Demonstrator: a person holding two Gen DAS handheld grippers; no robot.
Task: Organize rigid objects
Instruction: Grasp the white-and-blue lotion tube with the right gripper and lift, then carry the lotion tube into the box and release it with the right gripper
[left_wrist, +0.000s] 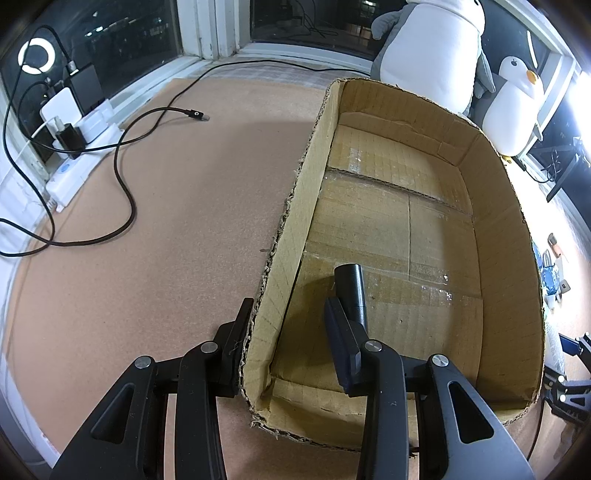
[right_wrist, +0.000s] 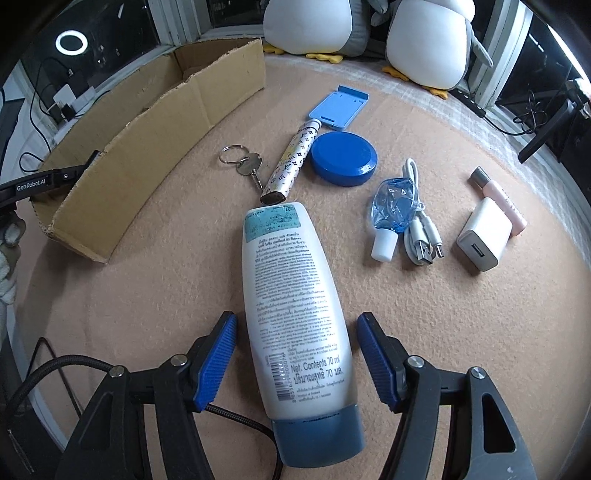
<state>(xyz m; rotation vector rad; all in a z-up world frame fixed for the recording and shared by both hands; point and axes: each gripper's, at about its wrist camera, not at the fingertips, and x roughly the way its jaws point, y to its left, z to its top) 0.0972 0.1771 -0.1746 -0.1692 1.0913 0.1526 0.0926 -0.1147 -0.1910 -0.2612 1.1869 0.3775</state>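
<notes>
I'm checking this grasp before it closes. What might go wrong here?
1. The right gripper straddles the lotion bottle without touching yet; its rounded sides may slip out.
2. The bottle's top touches the patterned tube, which may get nudged.
3. The left gripper clamps the cardboard box wall, which may flex.

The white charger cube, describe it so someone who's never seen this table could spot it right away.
Start from the cardboard box and cross the tan mat to its opposite edge. There the white charger cube lies against a pink tube, the only blocky white piece, showing a USB slot.
</notes>
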